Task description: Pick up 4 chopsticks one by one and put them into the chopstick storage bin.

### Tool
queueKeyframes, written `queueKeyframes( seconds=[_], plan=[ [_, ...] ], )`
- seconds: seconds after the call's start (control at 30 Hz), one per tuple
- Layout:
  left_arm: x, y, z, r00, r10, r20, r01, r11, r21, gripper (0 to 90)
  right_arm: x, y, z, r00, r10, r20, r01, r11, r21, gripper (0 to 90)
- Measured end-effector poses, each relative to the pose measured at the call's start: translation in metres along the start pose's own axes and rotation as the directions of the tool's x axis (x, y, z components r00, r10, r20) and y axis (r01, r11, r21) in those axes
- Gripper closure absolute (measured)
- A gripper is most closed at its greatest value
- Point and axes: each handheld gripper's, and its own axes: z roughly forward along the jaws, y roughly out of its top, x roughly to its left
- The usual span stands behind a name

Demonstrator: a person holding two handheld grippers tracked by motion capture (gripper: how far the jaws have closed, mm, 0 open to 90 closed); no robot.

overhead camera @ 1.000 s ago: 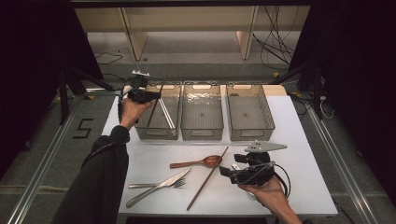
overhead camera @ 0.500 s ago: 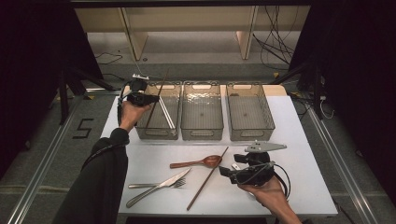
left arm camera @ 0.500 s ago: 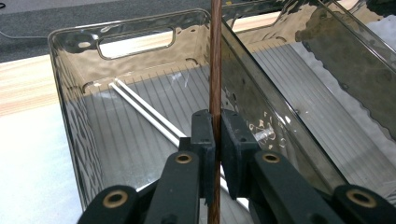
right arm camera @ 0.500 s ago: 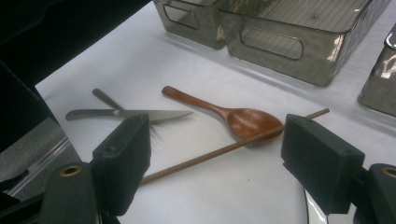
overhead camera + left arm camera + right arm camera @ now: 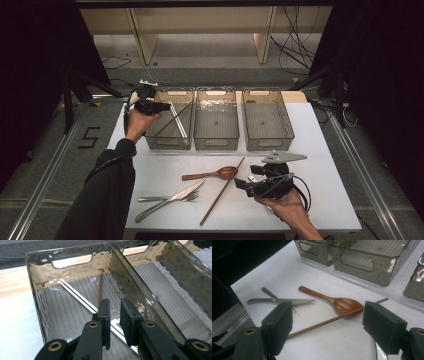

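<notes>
brown chopstick in left bin | left gripper just parted, narrow | right gripper wide

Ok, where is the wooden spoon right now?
In the high view the wooden spoon lies on the table in front of the middle bin, its bowl against the brown chopstick.

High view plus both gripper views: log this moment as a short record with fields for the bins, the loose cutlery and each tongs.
bins: three clear bins in a row; left bin, middle bin, right bin
left bin contents: brown chopstick leaning, white chopsticks on the floor
on table: wooden spoon, second brown chopstick, knife, fork
left tongs: over the left bin, jaws just been opening, narrow gap, nothing pressed
right tongs: wide open over the second brown chopstick, empty
</notes>
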Motion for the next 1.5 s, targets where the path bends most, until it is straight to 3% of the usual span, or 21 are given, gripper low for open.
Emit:
queueKeyframes(
  seconds=[0.37,0.53,0.7,0.83,0.97,1.07,1.3,1.5],
  plan=[
    [-0.028,-0.003,-0.035,0.9939,-0.023,0.107,0.019,0.9988,0.046,49.0,-0.001,0.000,-0.001,1.0000,0.005,0.007,-0.005,1.000,-0.004,25.2],
    [-0.045,-0.012,-0.054,0.9901,0.002,0.141,-0.008,0.9991,0.041,41.1,-0.001,0.000,-0.001,0.9999,0.008,0.010,-0.008,1.000,-0.006,25.2],
    [-0.059,-0.028,-0.067,0.9819,0.023,0.188,-0.027,0.9994,0.021,35.5,-0.002,0.000,-0.001,0.9998,0.010,0.015,-0.009,1.000,-0.008,25.2],
    [-0.061,-0.039,-0.069,0.9830,0.034,0.180,-0.040,0.9987,0.030,33.2,-0.002,0.001,-0.001,0.9998,0.005,0.020,-0.004,1.000,-0.009,25.2],
    [-0.062,-0.048,-0.072,0.9787,0.023,0.204,-0.030,0.9991,0.030,30.0,-0.001,0.001,-0.003,0.9997,-0.002,0.025,0.003,1.000,-0.011,25.2],
    [-0.068,-0.054,-0.074,0.9767,0.042,0.210,-0.048,0.9985,0.024,27.7,-0.003,0.001,-0.003,0.9996,0.002,0.029,-0.002,1.000,-0.011,25.2],
    [-0.094,-0.073,-0.073,0.9682,0.089,0.234,-0.101,0.9940,0.040,23.9,-0.004,0.001,-0.003,0.9993,-0.002,0.038,0.003,1.000,-0.010,25.1],
    [-0.118,-0.089,-0.068,0.9573,0.130,0.258,-0.155,0.9848,0.079,22.9,-0.005,0.001,-0.004,0.9992,0.001,0.040,-0.001,1.000,-0.013,25.1]
  ],
)
